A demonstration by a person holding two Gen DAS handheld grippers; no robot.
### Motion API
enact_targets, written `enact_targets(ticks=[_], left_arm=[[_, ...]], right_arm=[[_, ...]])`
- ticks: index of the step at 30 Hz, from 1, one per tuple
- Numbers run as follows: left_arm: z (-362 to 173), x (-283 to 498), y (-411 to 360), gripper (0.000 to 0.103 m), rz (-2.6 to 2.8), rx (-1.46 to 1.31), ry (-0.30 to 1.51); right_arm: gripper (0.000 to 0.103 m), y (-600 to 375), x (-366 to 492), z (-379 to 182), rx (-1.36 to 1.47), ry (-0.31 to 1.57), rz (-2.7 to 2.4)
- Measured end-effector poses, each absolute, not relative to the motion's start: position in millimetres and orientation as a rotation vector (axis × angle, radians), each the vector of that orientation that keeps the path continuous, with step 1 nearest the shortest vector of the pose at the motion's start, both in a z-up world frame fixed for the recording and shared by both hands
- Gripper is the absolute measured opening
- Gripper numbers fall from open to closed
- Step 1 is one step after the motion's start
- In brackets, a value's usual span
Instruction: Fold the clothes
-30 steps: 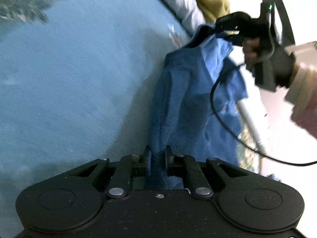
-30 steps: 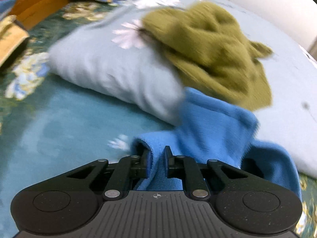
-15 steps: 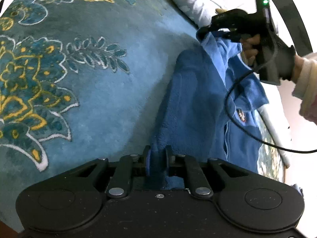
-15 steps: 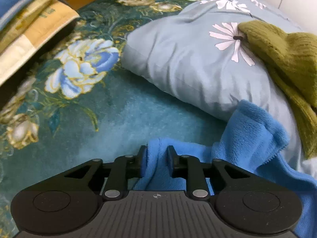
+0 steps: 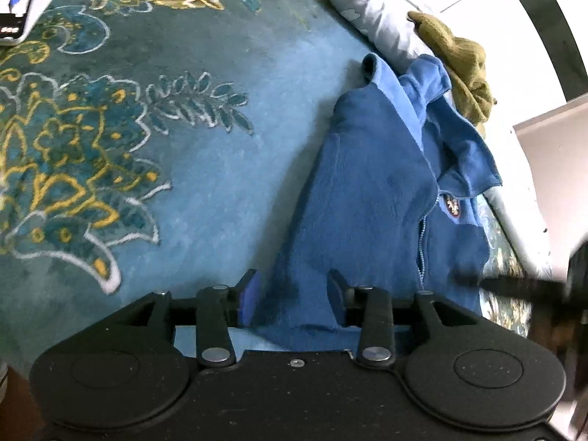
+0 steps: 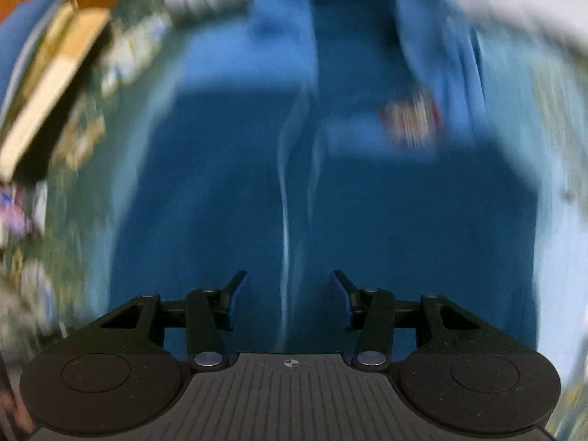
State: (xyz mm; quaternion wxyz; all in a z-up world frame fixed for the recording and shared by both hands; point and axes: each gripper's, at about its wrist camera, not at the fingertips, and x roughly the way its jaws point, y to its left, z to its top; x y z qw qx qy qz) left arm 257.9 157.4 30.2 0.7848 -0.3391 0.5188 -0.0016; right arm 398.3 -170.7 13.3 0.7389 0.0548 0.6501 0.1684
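Both hand-held grippers, left [image 5: 292, 299] and right [image 6: 288, 299], gape empty over the blue fleece [image 5: 371, 198] lying at right of frame on the carpet [image 5: 205, 169], so a careless regrasp could bunch it against the pillow [image 5: 378, 18].

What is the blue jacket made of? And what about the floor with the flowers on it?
The blue jacket looks like soft fleece: a matte, fuzzy nap, with a zipper and a small stitched badge. The flowered floor is probably a pile carpet: its surface is tufted and brushed, and the yellow and white outlines seem woven in.
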Motion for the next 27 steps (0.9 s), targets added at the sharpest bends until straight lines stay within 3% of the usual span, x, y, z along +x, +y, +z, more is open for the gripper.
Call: enact_targets(ticks=[9,11,14,18,21,27], left_arm=[[36,236,116,0.041,0.031,-0.692,1.120],[35,233,105,0.042,0.025,-0.686,1.116],[31,231,89,0.046,0.020,-0.693,1.099],[21,232,80,0.047,0.062,-0.727,1.065],[14,232,82,0.054,0.120,-0.798,1.015],[1,232,85,0.054,0.205,-0.900,0.941]], right_arm=[[0.043,-182,370,-18,0.358,1.421,0.396],[0.021,-179,372,-23,0.370,1.414,0.416],[0.008,-183,374,-23,0.440,1.395,0.439],[0.005,-182,367,-20,0.421,1.381,0.476],[0.005,-189,356,-14,0.432,1.381,0.495],[0.005,-208,349,-11,0.539,1.369,0.502]])
